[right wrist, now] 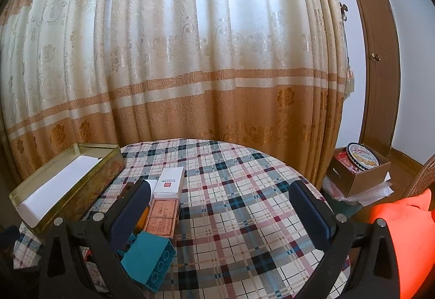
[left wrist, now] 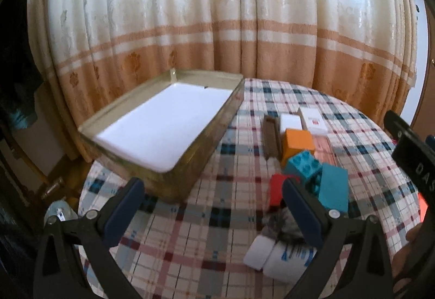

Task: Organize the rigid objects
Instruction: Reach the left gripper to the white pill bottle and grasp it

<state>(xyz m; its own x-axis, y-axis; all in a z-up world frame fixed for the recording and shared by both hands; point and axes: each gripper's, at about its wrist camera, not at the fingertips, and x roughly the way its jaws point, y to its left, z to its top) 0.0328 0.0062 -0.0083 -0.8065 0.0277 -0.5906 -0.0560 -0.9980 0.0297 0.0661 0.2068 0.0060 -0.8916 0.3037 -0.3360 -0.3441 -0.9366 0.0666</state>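
A gold tin tray (left wrist: pixel 217 133) with a white lining stands at the back left of the plaid table; it also shows in the right wrist view (right wrist: pixel 89 176). To its right lies a cluster: a brown brush (left wrist: pixel 272 138), an orange block (left wrist: pixel 297 142), teal bricks (left wrist: pixel 320 176), a red block (left wrist: pixel 278 187), white boxes (left wrist: pixel 312 119) and a white roll (left wrist: pixel 288 261). My left gripper (left wrist: pixel 213 206) is open and empty, in front of the tray. My right gripper (right wrist: pixel 220 206) is open and empty, with a teal brick (right wrist: pixel 149 258) and a pink box (right wrist: pixel 163 217) by its left finger.
A patterned curtain (right wrist: pixel 190 67) hangs behind the table. A cardboard box with a biscuit tin (right wrist: pixel 361 163) sits on the floor at the right, near a wooden door (right wrist: pixel 375 54). An orange cloth (right wrist: pixel 407 239) lies at the right edge.
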